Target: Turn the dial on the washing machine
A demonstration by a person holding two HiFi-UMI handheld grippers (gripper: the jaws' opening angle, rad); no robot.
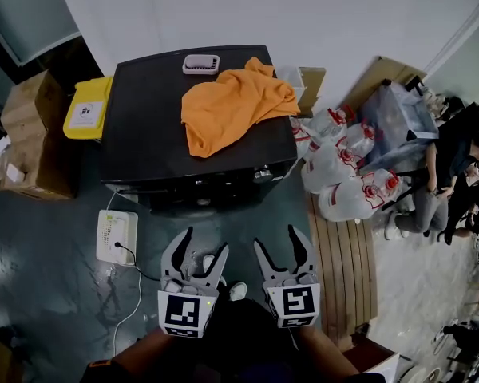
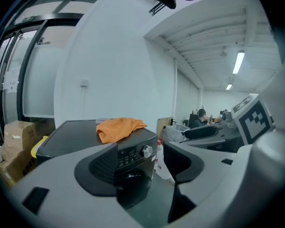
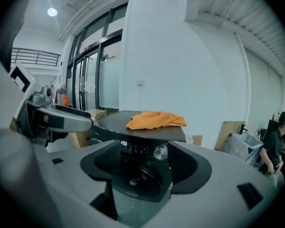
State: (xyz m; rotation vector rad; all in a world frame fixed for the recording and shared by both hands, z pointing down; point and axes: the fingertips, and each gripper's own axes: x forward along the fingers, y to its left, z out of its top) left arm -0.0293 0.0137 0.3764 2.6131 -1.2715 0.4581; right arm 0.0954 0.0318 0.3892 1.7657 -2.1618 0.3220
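My left gripper [image 1: 203,246] sits in the lower centre of the head view, and my right gripper [image 1: 276,242] is just beside it to the right. Both are released, with the jaws spread wide and nothing between the pads. Both point up-frame at the washing machine [image 1: 144,126] and stand apart from it.

The washing machine is a black unit in the upper centre of the head view, against the white wall. An orange cloth [image 1: 231,102] lies crumpled on the right half of its lid. A small tray [image 1: 200,64] sits at the rear edge of the lid.

In the left gripper view, the dial [image 2: 147,151] is a silver knob at the right end of the front control panel. It appears in the gap between the open jaws, but well beyond them. In the right gripper view, the same dial [image 3: 160,151] lies just right of centre, with a lit display [image 3: 124,144] to its left on the panel.

Surroundings in the head view:
- A yellow container [image 1: 88,108] touches the machine's left side.
- Cardboard boxes [image 1: 36,134] stand further left.
- A white socket block [image 1: 116,236] with a plugged cable lies on the floor at lower left.
- Clear plastic jugs [image 1: 343,174] are clustered to the right of the machine.
- A seated person [image 1: 455,182] is at the right edge.
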